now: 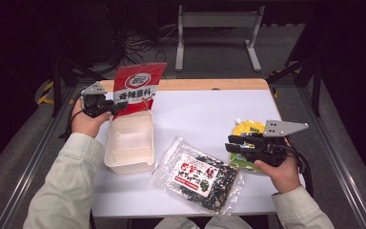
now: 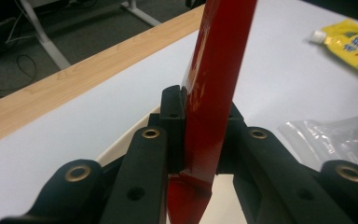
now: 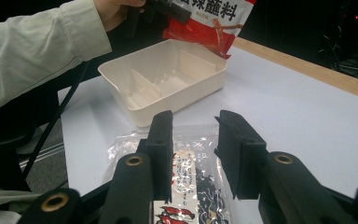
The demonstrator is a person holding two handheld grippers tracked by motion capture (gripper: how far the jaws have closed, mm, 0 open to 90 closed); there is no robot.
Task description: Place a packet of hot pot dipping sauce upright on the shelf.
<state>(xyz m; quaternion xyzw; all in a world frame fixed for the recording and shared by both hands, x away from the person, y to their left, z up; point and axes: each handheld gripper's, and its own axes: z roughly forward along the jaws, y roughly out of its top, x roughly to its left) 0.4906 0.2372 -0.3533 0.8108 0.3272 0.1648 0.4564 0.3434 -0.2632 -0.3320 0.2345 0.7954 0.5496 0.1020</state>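
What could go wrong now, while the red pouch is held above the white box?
1. The left gripper pinches the red pouch only at one edge, so it may swing or slip out.
2. The pouch's lower corner hangs at the rim of the white box; it might catch there or tip the light box.

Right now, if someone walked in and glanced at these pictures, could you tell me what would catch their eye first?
The bright red packet stands out first: the left gripper holds it upright, clamped between its jaws, above the far end of the white divided box at the table's left. Next comes the clear bag of dark seaweed lying flat at the near middle. The right gripper, jaws open, rests over a yellow pouch at the right.
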